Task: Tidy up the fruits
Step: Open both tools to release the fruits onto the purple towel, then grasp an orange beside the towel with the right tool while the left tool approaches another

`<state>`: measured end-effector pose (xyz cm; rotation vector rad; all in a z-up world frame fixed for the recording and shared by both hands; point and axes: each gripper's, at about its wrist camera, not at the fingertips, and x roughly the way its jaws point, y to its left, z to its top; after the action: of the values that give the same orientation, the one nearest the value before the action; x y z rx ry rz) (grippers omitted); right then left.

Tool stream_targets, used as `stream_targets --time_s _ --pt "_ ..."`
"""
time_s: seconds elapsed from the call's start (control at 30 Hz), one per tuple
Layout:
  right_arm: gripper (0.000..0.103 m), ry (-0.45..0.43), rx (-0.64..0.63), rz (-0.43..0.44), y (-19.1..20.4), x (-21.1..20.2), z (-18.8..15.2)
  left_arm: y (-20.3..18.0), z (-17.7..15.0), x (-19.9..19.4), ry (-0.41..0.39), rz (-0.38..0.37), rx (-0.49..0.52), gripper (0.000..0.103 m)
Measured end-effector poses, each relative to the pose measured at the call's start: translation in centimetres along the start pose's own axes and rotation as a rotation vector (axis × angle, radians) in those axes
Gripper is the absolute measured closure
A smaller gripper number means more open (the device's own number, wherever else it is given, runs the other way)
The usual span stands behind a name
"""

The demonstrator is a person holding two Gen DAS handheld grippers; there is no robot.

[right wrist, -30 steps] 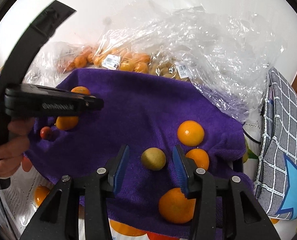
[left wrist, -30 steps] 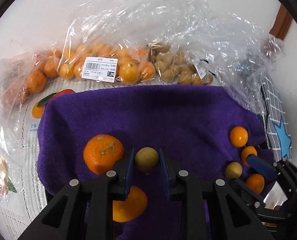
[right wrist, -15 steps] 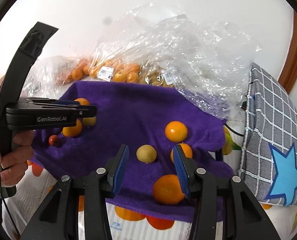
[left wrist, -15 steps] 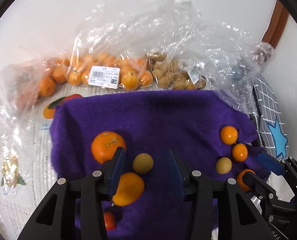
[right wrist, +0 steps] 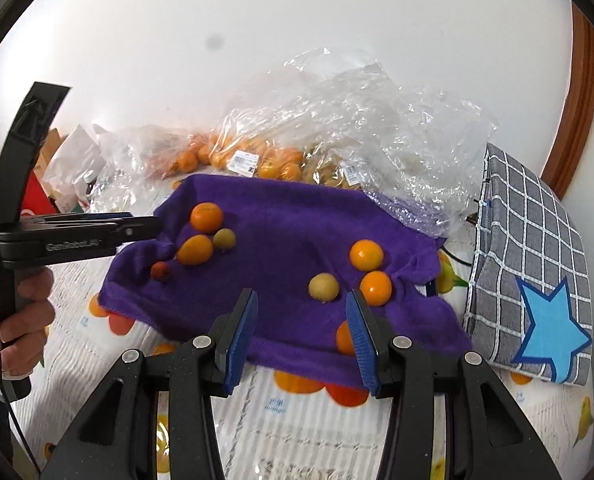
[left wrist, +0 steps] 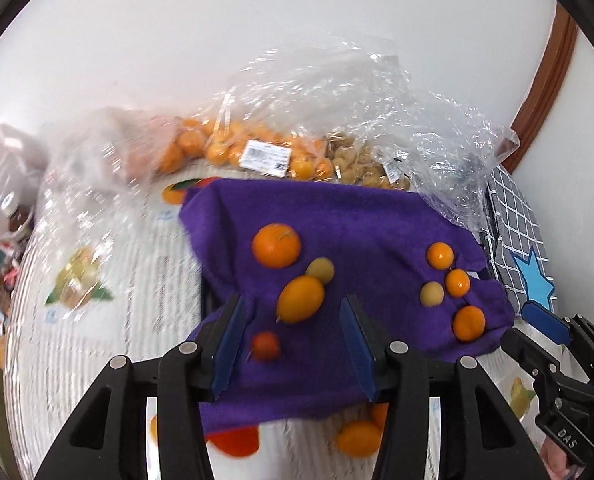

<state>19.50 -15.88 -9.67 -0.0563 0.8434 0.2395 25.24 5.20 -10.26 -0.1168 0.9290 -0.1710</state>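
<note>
A purple towel [left wrist: 361, 216] [right wrist: 289, 216] lies on the table with two groups of fruit. The left group is a big orange [left wrist: 276, 245] [right wrist: 206, 217], a yellow-green fruit [left wrist: 320, 271] [right wrist: 224, 239], an oval orange fruit [left wrist: 300, 298] [right wrist: 195, 249] and a small red fruit [left wrist: 266, 345] [right wrist: 160, 271]. The right group is a yellow-green fruit [left wrist: 431, 293] [right wrist: 323, 287] and three oranges [left wrist: 440, 255] [right wrist: 366, 255]. My left gripper [left wrist: 293, 344] is open and empty, held back above the left group. My right gripper [right wrist: 301, 332] is open and empty, above the towel's front edge.
Clear plastic bags of oranges [left wrist: 233, 148] and pale yellow fruit [left wrist: 361, 164] lie behind the towel. A grey checked cloth with a blue star [right wrist: 537, 264] lies to the right. The tablecloth [right wrist: 305, 420] has printed fruit. Boxes and clutter [right wrist: 41, 192] stand at the far left.
My left gripper opened and let go of the yellow-green fruit, which now rests beside the big orange. Both grippers pulled back and up from the towel.
</note>
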Motion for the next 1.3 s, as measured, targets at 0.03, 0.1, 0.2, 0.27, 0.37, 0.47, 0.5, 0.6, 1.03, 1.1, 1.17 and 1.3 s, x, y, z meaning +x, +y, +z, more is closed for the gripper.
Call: stream_targets --time_s 0.03,0.1,0.2,0.27,0.37,0.47,0.5,0.6,1.03,1.1,1.17,1.3 --pt "0.057 0.002 0.0 0.002 0.2 0.0 -0.3 0.4 -0.4 -0.4 -0.004 0.002 -0.008 0.056" --pt "0.057 0.019 0.001 0.006 0.6 0.2 -1.1 1.3 -1.4 -1.1 -0.012 0.007 -0.024 0.055" --pt "0.058 0.053 0.004 0.018 1.2 1.0 -2.3 3.0 -3.3 -2.0 -0.017 0.012 -0.053 0.055" --pt "0.059 0.081 0.018 0.055 1.8 1.6 -3.1 3.9 -4.9 -2.1 -0.009 0.018 -0.062 0.055" --pt "0.059 0.105 0.034 0.121 2.8 2.5 -4.1 4.9 -6.9 -2.1 0.012 0.032 -0.061 0.055" --pt "0.059 0.117 0.034 0.167 4.0 3.3 -4.5 5.4 -8.4 -2.2 0.022 0.031 -0.064 0.055" --pt "0.059 0.119 0.036 0.178 4.4 3.6 -4.6 5.6 -8.9 -2.4 0.022 0.028 -0.067 0.055" --pt "0.059 0.138 0.049 0.187 5.1 4.7 -4.8 6.1 -9.8 -2.8 0.018 0.028 -0.07 0.055" --pt "0.061 0.166 0.117 0.219 4.3 6.4 -4.4 7.7 -11.3 -2.5 0.021 -0.007 -0.147 0.055" --pt "0.061 0.149 0.095 0.195 3.8 5.4 -4.5 7.2 -11.2 -2.3 0.02 -0.015 -0.14 0.055" --pt "0.061 0.143 0.087 0.177 2.7 4.3 -4.9 6.5 -11.2 -1.9 0.024 -0.035 -0.135 0.055" --pt "0.061 0.171 0.091 0.126 0.2 3.1 -6.3 4.8 -11.0 -1.2 0.031 -0.071 -0.106 0.055"
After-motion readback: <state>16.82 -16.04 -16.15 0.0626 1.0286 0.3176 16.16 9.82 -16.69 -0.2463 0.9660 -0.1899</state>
